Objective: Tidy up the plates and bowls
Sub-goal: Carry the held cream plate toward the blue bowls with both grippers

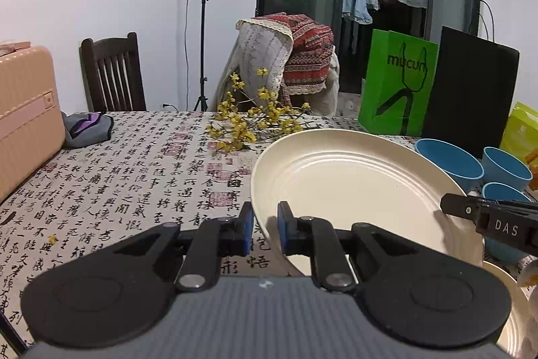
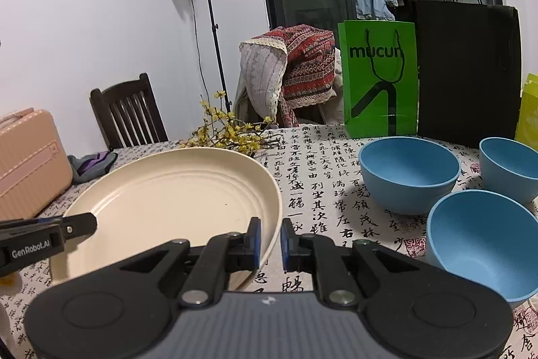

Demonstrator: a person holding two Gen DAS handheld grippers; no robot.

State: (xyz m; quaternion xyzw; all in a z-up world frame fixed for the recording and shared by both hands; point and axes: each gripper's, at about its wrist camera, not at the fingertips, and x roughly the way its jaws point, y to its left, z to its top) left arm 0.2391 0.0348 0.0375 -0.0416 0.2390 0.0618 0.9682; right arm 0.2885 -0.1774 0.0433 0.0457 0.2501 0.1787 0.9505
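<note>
A cream plate (image 1: 349,187) hangs above the table, gripped at two opposite edges. My left gripper (image 1: 266,229) is shut on its left rim, and my right gripper (image 2: 271,241) is shut on the right rim of the same plate (image 2: 168,201). Each gripper's black finger also shows at the edge of the other's view, the right one's finger (image 1: 454,207) and the left one's finger (image 2: 80,224). Three blue bowls (image 2: 408,177) (image 2: 507,167) (image 2: 481,234) stand upright on the table to the right. A second cream plate (image 1: 516,308) lies low at the right, partly hidden.
The table (image 1: 134,177) wears a calligraphy-print cloth. A pink suitcase (image 1: 23,113) stands at the left, a grey pouch (image 1: 87,127) beside it. Yellow flower sprigs (image 1: 252,120) lie at the back middle. A green bag (image 2: 380,79) and a black bag (image 2: 467,73) stand behind the bowls.
</note>
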